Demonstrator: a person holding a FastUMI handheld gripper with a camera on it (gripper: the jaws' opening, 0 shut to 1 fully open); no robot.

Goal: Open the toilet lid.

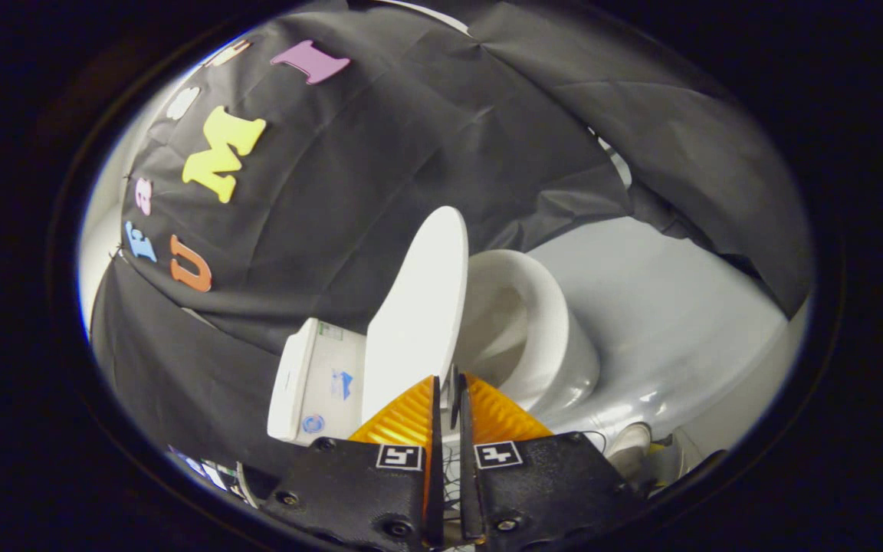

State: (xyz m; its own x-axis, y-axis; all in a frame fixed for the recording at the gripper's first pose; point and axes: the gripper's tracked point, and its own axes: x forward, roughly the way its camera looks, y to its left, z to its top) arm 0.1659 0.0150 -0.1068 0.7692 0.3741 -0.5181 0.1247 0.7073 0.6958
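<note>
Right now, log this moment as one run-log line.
toilet lid: raised, near upright | toilet bowl: exposed | hand-held gripper: fingers nearly closed, at the lid's edge | grip: unclear

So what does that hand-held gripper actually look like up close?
The hand-held gripper has two ribbed, wedge-shaped fingers tapering forward, mounted on chunky black blocks fastened with screws. Each block carries a small square black-and-white marker. Thin cables trail beside it.

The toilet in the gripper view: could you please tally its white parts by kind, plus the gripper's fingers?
Lid, raised: 1
Bowl, open: 1
Tank, behind the lid: 1
Gripper fingers, close together at the lid's lower edge: 2
Total: 5
</note>
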